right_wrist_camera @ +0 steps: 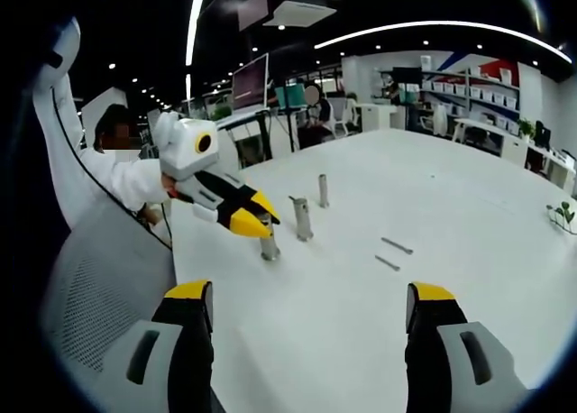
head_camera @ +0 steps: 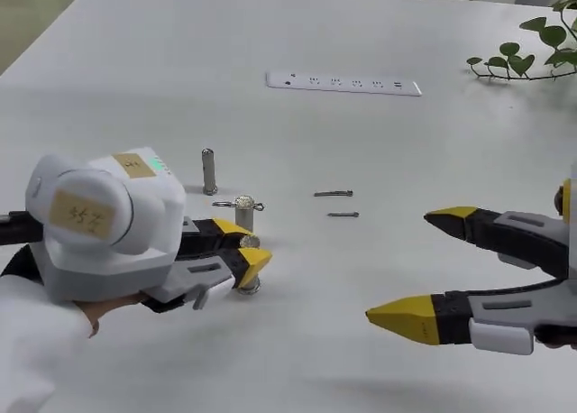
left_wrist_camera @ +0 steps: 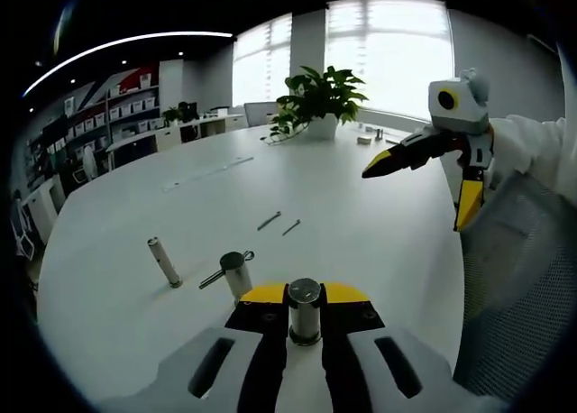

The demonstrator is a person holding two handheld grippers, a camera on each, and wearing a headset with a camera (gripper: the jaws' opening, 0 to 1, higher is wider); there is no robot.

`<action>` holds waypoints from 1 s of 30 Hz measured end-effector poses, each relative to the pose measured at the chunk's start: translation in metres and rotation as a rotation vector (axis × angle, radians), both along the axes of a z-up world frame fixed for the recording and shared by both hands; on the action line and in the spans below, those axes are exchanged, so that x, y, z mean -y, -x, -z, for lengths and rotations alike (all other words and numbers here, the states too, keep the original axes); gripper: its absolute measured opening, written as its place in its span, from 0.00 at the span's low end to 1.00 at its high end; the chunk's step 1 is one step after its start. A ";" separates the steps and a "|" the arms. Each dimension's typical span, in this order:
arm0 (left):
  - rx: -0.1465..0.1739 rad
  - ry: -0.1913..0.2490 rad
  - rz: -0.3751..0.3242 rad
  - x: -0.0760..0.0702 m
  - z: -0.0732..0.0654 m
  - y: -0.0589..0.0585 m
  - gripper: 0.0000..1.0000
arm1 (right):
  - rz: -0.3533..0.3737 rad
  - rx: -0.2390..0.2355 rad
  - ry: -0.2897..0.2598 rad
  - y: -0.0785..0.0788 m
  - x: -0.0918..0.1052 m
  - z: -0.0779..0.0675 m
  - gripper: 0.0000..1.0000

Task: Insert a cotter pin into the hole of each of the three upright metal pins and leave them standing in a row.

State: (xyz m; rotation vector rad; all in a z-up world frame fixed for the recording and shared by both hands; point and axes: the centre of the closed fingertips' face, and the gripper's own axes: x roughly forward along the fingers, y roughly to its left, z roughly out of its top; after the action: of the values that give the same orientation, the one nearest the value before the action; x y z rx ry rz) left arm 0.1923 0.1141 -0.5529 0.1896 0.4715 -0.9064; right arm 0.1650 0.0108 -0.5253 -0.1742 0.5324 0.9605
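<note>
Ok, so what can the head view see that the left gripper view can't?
Head view alone: the left gripper from outside, with paper labels on its white body, and the hand holding it.

Left gripper view alone: windows, shelves and a mesh chair back.

Both: the far pin; the middle pin with a cotter pin through it; the near pin clamped in the left gripper; two loose cotter pins; the plant; and the open right gripper.
</note>
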 end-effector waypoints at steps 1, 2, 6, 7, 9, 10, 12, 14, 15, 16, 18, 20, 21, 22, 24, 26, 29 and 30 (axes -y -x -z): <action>0.004 -0.002 0.002 0.001 0.000 0.000 0.09 | 0.001 -0.001 0.001 0.001 0.000 0.000 0.87; 0.005 -0.004 0.003 0.002 0.000 0.001 0.09 | 0.001 -0.001 0.001 0.001 0.000 0.000 0.87; -0.002 0.000 0.005 0.004 0.000 0.002 0.09 | -0.001 -0.007 0.002 0.003 0.001 0.002 0.86; -0.002 -0.002 0.006 0.005 0.001 0.002 0.09 | -0.001 -0.006 0.001 0.004 0.001 0.002 0.86; 0.002 -0.012 0.010 0.005 0.002 0.002 0.09 | 0.000 -0.005 -0.002 0.004 0.001 0.001 0.86; 0.004 -0.013 0.011 0.005 0.002 0.002 0.09 | 0.001 -0.003 -0.005 0.003 0.001 0.000 0.86; -0.003 -0.011 0.008 0.004 0.004 0.002 0.09 | 0.007 0.000 -0.015 0.002 0.002 -0.002 0.86; -0.005 -0.015 0.006 0.003 0.006 0.002 0.09 | 0.013 0.003 -0.024 0.001 0.003 -0.004 0.85; -0.002 -0.022 0.009 0.002 0.007 0.002 0.09 | 0.014 0.005 -0.026 0.001 0.003 -0.004 0.85; -0.003 -0.025 0.010 0.002 0.008 0.003 0.09 | 0.016 0.006 -0.026 0.001 0.004 -0.005 0.85; -0.024 0.002 -0.008 0.002 0.008 0.002 0.09 | 0.018 0.008 -0.026 0.001 0.005 -0.005 0.85; -0.017 -0.002 -0.007 0.001 0.008 0.002 0.09 | 0.019 0.009 -0.027 0.001 0.005 -0.005 0.85; -0.012 -0.004 -0.008 0.001 0.008 0.001 0.09 | 0.021 0.006 -0.028 0.002 0.005 -0.005 0.85; -0.013 -0.004 -0.008 0.002 0.008 0.002 0.09 | 0.020 0.005 -0.028 0.002 0.005 -0.005 0.85; -0.018 0.000 -0.014 0.002 0.008 0.003 0.10 | 0.017 0.004 -0.025 0.003 0.004 -0.003 0.85; -0.020 0.001 -0.019 0.002 0.008 0.003 0.10 | 0.015 0.002 -0.026 0.003 0.003 -0.003 0.85; -0.023 0.001 -0.025 0.001 0.008 0.004 0.10 | 0.011 0.002 -0.026 0.005 0.001 -0.003 0.85; -0.024 0.002 -0.026 0.001 0.008 0.004 0.10 | 0.008 0.002 -0.025 0.005 0.001 -0.003 0.85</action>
State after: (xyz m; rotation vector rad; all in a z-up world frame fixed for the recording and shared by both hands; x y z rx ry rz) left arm 0.1881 0.1128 -0.5606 0.1703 0.4946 -0.8846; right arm 0.1604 0.0102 -0.5225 -0.1503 0.5182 0.9583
